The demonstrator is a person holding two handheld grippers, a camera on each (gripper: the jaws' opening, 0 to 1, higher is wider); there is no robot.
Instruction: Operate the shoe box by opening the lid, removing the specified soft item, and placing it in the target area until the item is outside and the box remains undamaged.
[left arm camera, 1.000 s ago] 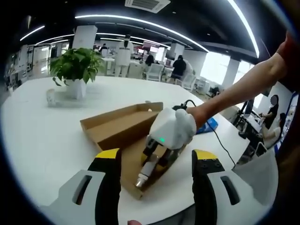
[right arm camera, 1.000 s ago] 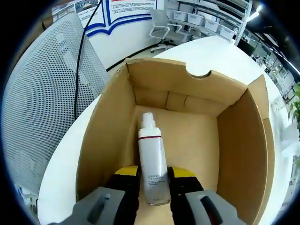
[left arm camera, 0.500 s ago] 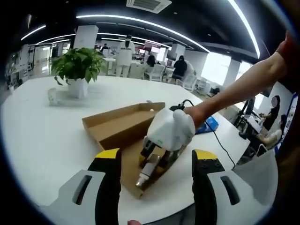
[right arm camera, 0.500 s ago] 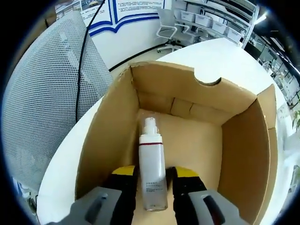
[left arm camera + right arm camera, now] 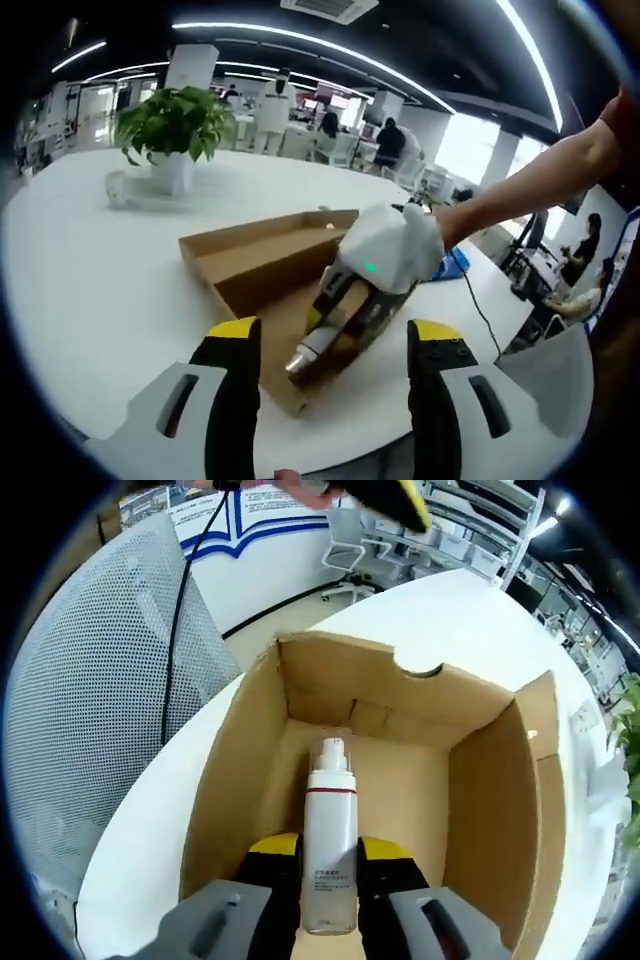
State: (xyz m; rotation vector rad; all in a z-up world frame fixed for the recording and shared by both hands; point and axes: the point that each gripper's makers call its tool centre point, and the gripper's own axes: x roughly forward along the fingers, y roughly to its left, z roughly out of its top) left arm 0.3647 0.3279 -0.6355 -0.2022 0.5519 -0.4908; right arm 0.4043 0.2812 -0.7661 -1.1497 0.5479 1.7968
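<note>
Both lid flaps lie open, so the right gripper reaches inside the shoe box and clamps the white bottle; left gripper waits near, jaws apart.

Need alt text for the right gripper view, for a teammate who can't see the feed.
The right tongs grip a white bottle with a clear cap and red band, held over the inside of an open cardboard shoe box. The box sits on a white table, with a grey mesh chair back to the left.
</note>
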